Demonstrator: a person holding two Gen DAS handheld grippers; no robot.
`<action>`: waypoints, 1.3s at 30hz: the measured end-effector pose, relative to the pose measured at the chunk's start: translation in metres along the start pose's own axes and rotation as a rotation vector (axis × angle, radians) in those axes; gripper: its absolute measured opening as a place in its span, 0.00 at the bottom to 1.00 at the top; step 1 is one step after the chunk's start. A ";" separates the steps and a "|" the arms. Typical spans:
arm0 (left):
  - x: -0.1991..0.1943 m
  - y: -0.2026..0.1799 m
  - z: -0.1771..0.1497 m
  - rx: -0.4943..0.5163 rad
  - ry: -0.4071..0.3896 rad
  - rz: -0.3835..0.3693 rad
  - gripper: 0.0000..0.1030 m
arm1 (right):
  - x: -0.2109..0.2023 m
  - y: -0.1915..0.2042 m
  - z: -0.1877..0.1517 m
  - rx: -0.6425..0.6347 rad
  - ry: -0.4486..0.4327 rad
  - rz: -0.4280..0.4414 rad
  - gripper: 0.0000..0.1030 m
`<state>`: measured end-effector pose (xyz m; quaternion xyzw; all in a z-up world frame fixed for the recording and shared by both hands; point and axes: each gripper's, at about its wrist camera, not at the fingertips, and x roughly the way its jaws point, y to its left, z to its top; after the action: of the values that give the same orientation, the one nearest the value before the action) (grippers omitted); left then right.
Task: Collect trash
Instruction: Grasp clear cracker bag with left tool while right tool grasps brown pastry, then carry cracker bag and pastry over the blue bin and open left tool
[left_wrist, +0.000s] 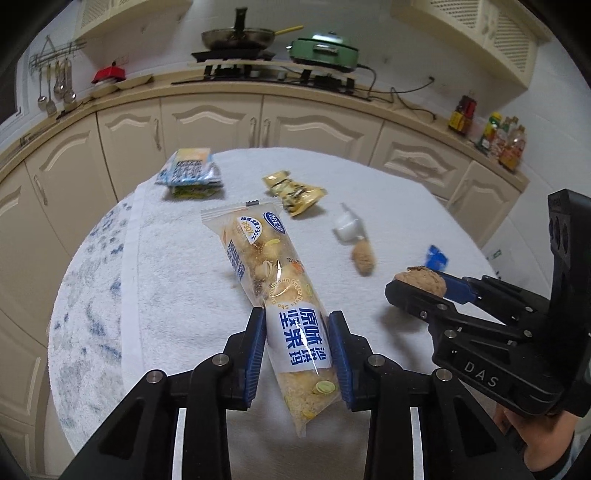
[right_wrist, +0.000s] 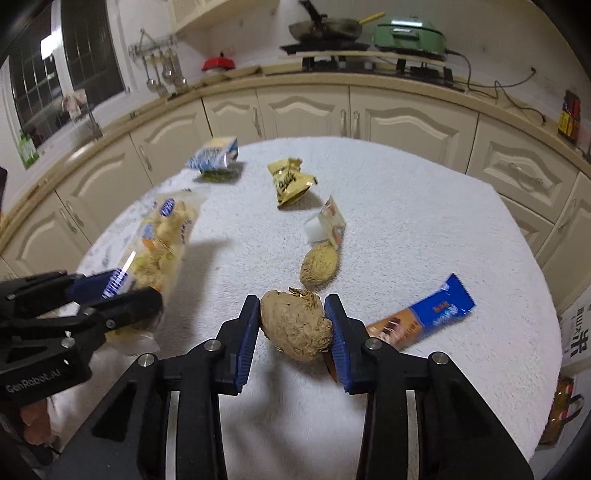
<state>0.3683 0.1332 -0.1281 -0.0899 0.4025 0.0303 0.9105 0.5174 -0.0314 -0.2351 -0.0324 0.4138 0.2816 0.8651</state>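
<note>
My left gripper is shut on a long clear snack packet with blue print, held above the white towel-covered table. In the right wrist view the same packet sits in the left gripper at the left. My right gripper is shut on a brown crumbly lump, lifted over the table; it also shows in the left wrist view. On the table lie a second brown lump, a small white wrapper, a yellow crumpled packet and a blue-and-brown wrapper.
A blue-and-white packet stack lies at the table's far left. Cream kitchen cabinets curve behind the table, with a wok and a green cooker on the counter. A bag stands on the floor at the right.
</note>
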 end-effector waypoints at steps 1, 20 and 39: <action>-0.004 -0.008 0.000 0.013 -0.005 -0.004 0.29 | -0.008 -0.004 -0.001 0.011 -0.013 -0.001 0.35; 0.035 -0.305 -0.016 0.423 0.106 -0.289 0.29 | -0.196 -0.225 -0.148 0.469 -0.232 -0.225 0.36; 0.224 -0.506 -0.031 0.632 0.365 -0.275 0.30 | -0.170 -0.374 -0.299 0.815 -0.101 -0.321 0.36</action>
<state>0.5611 -0.3732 -0.2433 0.1379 0.5314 -0.2341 0.8024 0.4158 -0.5102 -0.3725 0.2612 0.4380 -0.0412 0.8592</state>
